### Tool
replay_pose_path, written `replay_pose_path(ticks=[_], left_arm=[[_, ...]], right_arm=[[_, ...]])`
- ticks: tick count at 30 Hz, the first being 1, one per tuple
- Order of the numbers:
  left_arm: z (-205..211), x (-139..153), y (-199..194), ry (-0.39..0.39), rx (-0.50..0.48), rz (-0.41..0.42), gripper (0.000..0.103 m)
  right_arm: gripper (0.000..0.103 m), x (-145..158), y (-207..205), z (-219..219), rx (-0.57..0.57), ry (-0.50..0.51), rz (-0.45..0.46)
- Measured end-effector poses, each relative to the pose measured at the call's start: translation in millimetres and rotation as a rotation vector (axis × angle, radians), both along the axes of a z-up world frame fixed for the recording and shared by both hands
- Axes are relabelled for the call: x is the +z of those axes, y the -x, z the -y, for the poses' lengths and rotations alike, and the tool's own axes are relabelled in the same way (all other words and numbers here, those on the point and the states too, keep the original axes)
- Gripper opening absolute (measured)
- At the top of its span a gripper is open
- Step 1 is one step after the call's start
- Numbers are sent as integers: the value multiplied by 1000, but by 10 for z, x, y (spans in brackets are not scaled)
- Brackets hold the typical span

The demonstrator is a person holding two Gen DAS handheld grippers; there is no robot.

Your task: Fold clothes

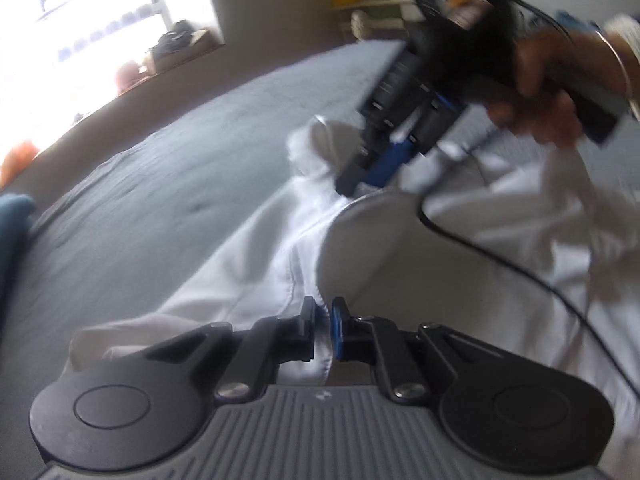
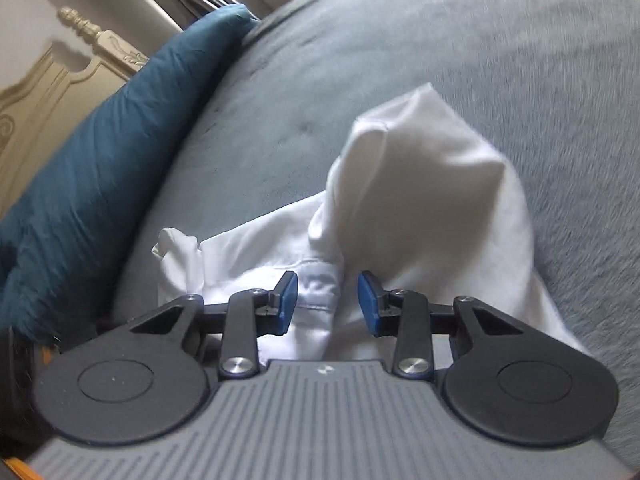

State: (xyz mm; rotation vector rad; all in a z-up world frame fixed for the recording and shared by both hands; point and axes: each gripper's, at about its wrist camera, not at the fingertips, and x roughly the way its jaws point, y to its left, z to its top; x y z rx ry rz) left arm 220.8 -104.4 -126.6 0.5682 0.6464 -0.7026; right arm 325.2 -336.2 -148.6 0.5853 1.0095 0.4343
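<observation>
Fabric of the white garment (image 1: pixel 256 264) sits pinched in the left gripper (image 1: pixel 322 328). The right gripper (image 2: pixel 327 304) hovers over it on the grey bed (image 2: pixel 440 32), fingers apart.

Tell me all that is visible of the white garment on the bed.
The white garment is thin, smooth cloth with a stitched seam, lying rumpled and unfolded on the grey bed cover. The left gripper is shut on a seamed edge. The right gripper is open over another seamed edge; beyond it one part stands up in a loose peak. A black cable crosses it.
</observation>
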Motion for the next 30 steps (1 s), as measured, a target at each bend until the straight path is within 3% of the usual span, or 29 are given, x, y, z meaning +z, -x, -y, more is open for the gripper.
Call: replay_pose_path(ticks=[2, 5, 8, 13, 16, 18, 20, 22, 27, 30], left_arm=[[-8, -64, 41, -36, -13, 21, 9], [-16, -114, 49, -51, -17, 48, 10], [9, -124, 13, -57, -10, 79, 10], [83, -153, -183, -53, 41, 91, 13], [90, -173, -274, -38, 65, 69, 14], [42, -127, -278, -17, 81, 48, 20], [-46, -50, -268, 15, 91, 25, 41], [-161, 65, -243, 62, 96, 8, 48], [-407, 211, -223, 150, 145, -50, 52], [-499, 205, -236, 162, 211, -83, 52]], right_arm=[[26, -69, 16, 28, -10, -23, -20], [10, 8, -64, -35, -3, 14, 39], [4, 85, -143, -97, 5, 51, 99], [4, 207, -279, -201, 15, 113, 195], [4, 132, -437, -256, -14, 155, 177], [8, 26, -491, -250, -22, 167, 123], [12, -43, -455, -193, -51, 154, 84], [14, 8, -356, -117, -77, 121, 116], [16, 281, -50, 77, -132, -13, 290], [15, 278, -45, -41, -70, -19, 305]])
